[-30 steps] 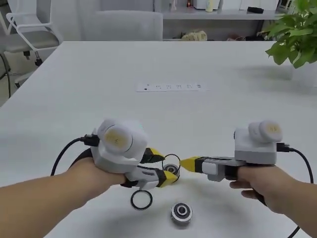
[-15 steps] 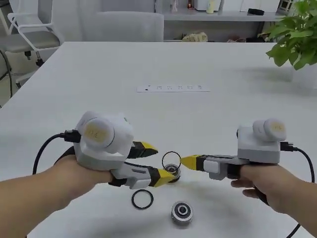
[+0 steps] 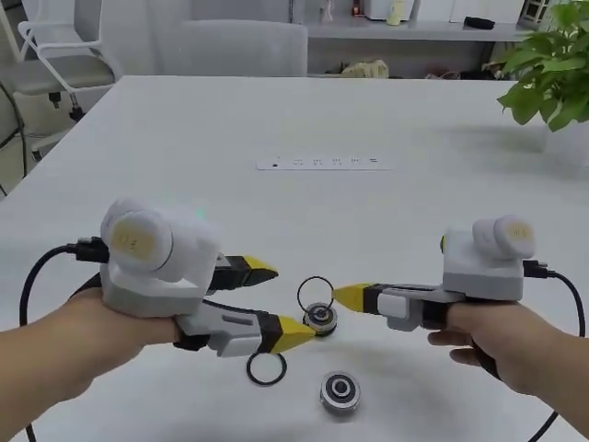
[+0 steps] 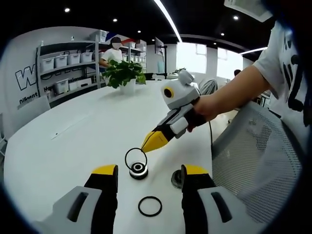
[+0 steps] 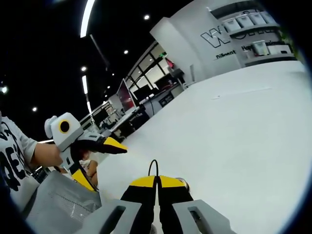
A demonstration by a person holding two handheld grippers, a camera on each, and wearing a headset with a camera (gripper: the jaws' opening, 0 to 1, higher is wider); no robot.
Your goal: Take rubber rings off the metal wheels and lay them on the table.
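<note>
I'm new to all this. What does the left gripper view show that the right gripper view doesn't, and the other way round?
Left gripper view: the left tool, open, with a loose ring lying flat on the table before it, a second wheel, a potted plant and a mesh chair. Right gripper view: the right tool up close, shut on the raised ring. Shared: the white table, the raised ring above its wheel, and each view catches the opposite tool.

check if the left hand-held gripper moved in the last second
Yes. The left hand-held gripper drew back leftward, away from the loose ring lying flat on the table.
</note>
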